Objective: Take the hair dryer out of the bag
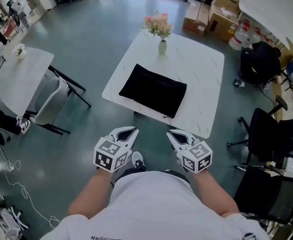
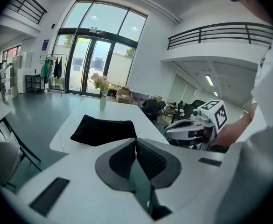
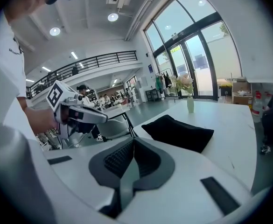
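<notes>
On table (image 1: 201, 69) at 12 o'clock: black bag (image 1: 154, 90) flat, vase (image 1: 162, 47) at its 12 | left claw (image 1: 132, 132) closed, empty, bag's 7 | right claw (image 1: 172, 133) closed, empty, bag's 5

We hold the left gripper (image 1: 131, 131) and right gripper (image 1: 172, 133) side by side near our body, jaws together, over the grey floor (image 1: 101, 44) short of the white desk (image 1: 201, 69). A black bag (image 1: 154, 90) lies on the desk, and a vase (image 1: 162, 47) of pink flowers stands beyond it.
</notes>
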`<state>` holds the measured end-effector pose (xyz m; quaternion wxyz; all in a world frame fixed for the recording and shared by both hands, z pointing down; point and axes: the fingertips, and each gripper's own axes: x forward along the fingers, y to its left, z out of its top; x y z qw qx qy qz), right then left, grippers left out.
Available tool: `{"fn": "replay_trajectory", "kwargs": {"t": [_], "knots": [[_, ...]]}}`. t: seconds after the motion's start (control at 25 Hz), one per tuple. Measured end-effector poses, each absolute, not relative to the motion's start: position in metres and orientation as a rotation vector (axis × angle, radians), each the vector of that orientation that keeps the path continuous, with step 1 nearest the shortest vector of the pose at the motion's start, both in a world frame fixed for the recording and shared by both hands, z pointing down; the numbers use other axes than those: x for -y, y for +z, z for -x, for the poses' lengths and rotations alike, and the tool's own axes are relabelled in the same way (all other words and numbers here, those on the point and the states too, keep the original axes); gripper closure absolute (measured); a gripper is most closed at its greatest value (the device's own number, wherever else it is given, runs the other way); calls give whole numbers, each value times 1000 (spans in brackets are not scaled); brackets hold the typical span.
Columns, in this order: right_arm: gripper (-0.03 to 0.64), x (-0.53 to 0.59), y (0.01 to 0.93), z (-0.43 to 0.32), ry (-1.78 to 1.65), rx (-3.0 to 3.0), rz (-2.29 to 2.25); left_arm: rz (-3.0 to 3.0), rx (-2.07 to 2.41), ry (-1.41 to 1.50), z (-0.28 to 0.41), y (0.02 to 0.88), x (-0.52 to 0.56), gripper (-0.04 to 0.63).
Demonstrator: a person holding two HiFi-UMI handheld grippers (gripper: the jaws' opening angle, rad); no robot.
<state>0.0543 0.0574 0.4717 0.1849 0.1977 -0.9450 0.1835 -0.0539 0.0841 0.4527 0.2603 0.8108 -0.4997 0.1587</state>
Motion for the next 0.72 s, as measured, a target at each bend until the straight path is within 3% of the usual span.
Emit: {"fn": "replay_trajectory", "kwargs": {"t": [0.28, 0.72], "knots": [[600, -49, 477, -9, 526, 2639, -636, -2244, 1272, 454, 100, 464, -62, 577], [600, -30, 483, -14, 624, 2561, -770, -2258, 1188, 442, 112, 477, -37, 577]]}}
